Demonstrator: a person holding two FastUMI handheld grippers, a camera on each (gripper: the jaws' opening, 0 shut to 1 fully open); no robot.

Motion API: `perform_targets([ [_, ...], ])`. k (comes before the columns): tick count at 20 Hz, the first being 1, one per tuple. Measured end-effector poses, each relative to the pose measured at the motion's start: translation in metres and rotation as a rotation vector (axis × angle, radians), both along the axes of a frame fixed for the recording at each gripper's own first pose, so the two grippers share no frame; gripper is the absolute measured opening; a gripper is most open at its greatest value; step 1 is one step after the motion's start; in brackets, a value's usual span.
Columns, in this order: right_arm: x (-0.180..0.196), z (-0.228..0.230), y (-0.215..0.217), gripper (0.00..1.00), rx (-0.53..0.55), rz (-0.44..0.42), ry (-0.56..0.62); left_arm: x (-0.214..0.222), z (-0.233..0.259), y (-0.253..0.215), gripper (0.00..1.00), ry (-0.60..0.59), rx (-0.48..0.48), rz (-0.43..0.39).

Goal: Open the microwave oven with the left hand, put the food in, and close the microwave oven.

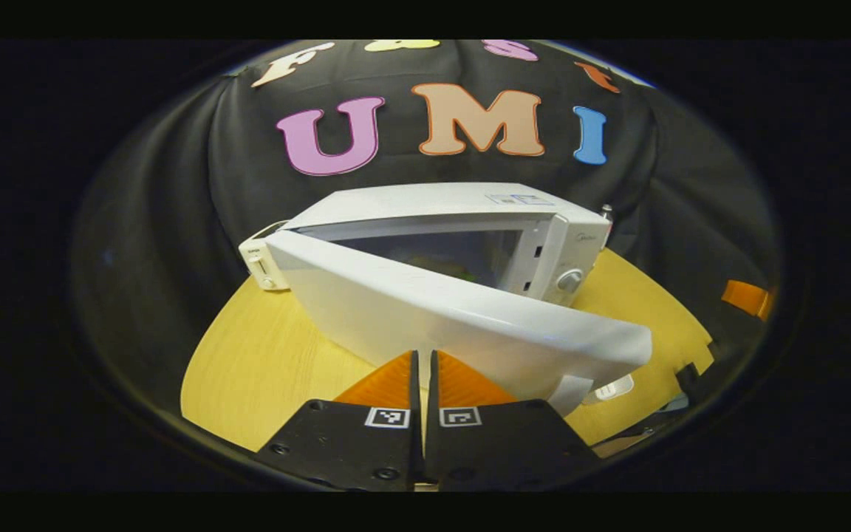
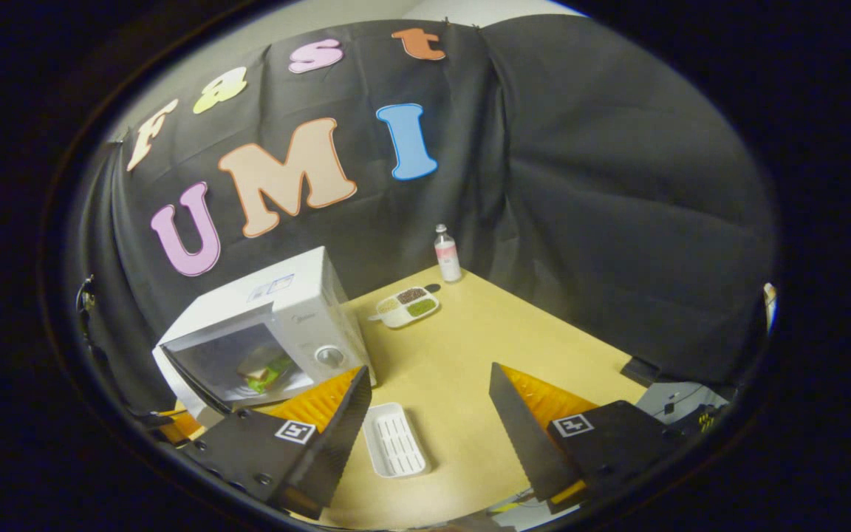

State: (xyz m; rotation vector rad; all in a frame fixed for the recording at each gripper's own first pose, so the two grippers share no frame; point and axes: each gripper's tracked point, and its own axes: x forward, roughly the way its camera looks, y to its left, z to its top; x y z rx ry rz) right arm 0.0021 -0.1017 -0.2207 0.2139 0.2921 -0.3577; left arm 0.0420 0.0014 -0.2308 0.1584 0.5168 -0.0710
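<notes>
Microwave on desk, door half open, food inside. Left tongs together, empty, just behind door. Right tongs apart, empty. Risk: closed tips sliding off the smooth door, leaving it unlatched.

Black cloth hangs in folds as the booth's wall, closing in behind the counter on two sides and meeting at a corner. The counter is pale wood with a rounded edge (smooth and evenly lit). Above the cloth a strip of pale wall shows. Light falls softly, with faint shadows.
</notes>
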Motion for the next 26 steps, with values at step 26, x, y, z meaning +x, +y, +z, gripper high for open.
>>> perform_targets([
  [26,0.031,0.011,-0.007,0.91,0.061,0.13,-0.085,0.1,0.03,-0.09,0.0,-0.187,0.071,-0.073],
])
